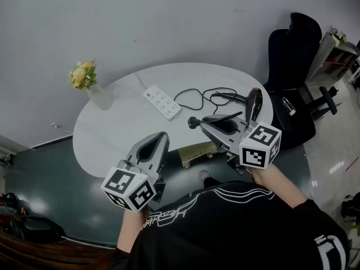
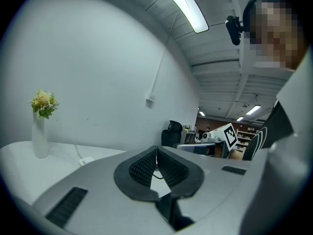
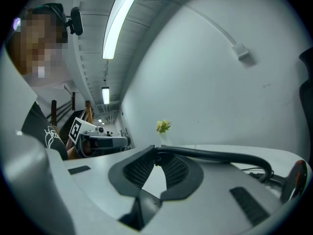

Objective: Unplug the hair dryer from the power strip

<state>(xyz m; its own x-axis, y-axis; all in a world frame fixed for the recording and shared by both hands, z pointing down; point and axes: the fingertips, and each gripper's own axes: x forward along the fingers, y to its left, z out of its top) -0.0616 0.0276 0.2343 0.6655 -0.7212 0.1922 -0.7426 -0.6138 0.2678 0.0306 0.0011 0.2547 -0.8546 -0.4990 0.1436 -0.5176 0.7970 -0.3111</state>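
From the head we look steeply down on the white surface, the left gripper and the right gripper. Each gripper view sits close behind its own fingers, looking nearly level over them across that surface toward the wall. All three share the vase: left of the left fingers, straight beyond the right ones.

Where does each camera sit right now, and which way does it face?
Head view: on the person's head, steeply down at table, power strip, hair dryer; left gripper, right gripper, shirt show.
Left gripper view: on that gripper, along shut, empty jaws toward the vase; shirt at right.
Right gripper view: on that gripper, along jaws shut on the plug, toward the wall; shirt at left.
Both gripper views share the vase and each other's gripper.
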